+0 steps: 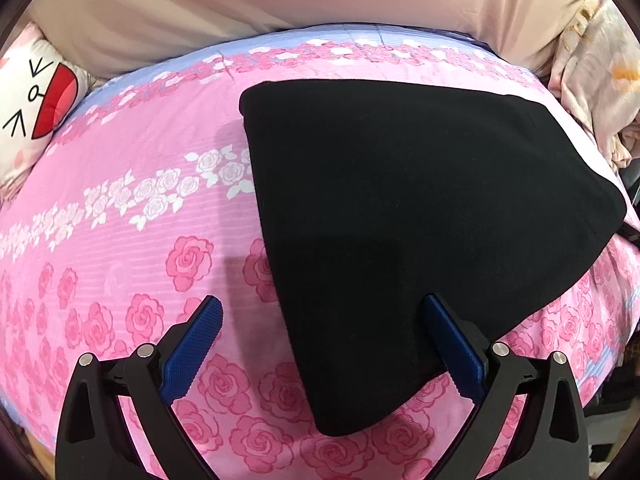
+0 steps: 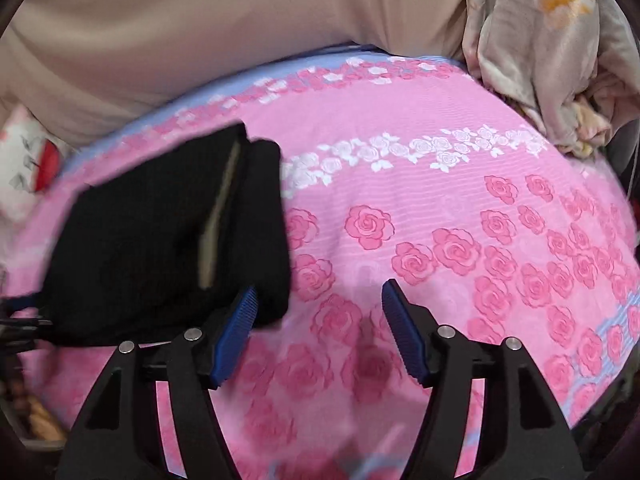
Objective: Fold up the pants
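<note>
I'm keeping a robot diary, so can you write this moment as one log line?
pants: black, folded, lying on pink rose bedsheet | left gripper: open, at near pants corner | right gripper: open, over sheet beside pants

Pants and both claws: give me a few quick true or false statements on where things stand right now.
1. The pants lie folded on the pink rose bedsheet. True.
2. The left claw is shut on the pants. False: it is open, with a corner of the pants lying between its fingers.
3. The right claw is open and holds nothing. True.
4. The pants are blue. False: they are black.
5. A cartoon-face pillow lies at the bed's left edge. True.
</note>
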Motion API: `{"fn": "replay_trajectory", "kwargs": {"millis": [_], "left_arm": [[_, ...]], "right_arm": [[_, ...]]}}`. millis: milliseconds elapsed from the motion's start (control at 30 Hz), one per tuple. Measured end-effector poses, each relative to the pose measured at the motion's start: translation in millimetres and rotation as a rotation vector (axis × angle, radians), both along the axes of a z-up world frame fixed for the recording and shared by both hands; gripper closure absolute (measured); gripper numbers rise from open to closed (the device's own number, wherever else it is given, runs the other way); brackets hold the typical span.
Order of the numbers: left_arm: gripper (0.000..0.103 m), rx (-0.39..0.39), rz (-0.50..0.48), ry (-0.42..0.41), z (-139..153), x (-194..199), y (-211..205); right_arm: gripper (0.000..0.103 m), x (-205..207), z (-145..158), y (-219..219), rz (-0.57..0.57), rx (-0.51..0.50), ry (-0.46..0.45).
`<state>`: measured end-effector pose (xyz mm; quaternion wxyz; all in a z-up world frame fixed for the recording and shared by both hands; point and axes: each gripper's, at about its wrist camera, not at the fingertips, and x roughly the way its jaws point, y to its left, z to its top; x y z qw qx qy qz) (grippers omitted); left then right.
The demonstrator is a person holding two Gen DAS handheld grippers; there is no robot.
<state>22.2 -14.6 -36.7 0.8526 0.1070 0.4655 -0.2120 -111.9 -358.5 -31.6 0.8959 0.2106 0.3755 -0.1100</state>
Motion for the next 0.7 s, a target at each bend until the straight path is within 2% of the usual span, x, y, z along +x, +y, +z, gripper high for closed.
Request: {"fn": "replay_trajectory", "kwargs": {"millis": [33,100,133,233,300,433,500,533,567,600,700], "left_arm": [[0.005,0.004,-0.004,-0.006,-1,1,-1],[0.005,0.011,-0.009,-0.018,0,4,-2],[0.005,0.022,-0.009,-0.031,1,6,-2],[0.005,0.089,-0.011,-0.109,3,16,0],[0.005,0.092,-0.024,-0.098,4,23,5],[0.005,0.093,-0.024,-0.076,5,31,15],[0.005,0.081,-0.009,-0.063,6,31,14],[0.005,0.082,0.003,-0.061,7,29,12],[0.005,0.093,0.013,-0.071,8,25,8],[0.005,0.101,0.015,-0.079,9,22,7],[0.005,0.108,0.025,-0.085,17,12,4]], "right_arm": [[0.040,-3,6,-1,0.000,0.033,-0.027],[0.032,0,15,-4,0.038,0.135,-0.086],[0.025,8,13,-5,0.064,0.184,-0.085],[0.024,39,-7,1,0.129,0.278,-0.030],[0.024,49,-20,11,0.144,0.312,0.013],[0.014,57,-23,27,0.145,0.267,0.027],[0.014,58,-22,32,0.157,0.228,0.037],[0.016,61,-23,34,0.160,0.183,0.040],[0.025,63,-25,35,0.157,0.148,0.047],[0.028,65,-27,37,0.163,0.118,0.055],[0.041,66,-22,36,0.186,0.107,0.053]]}}
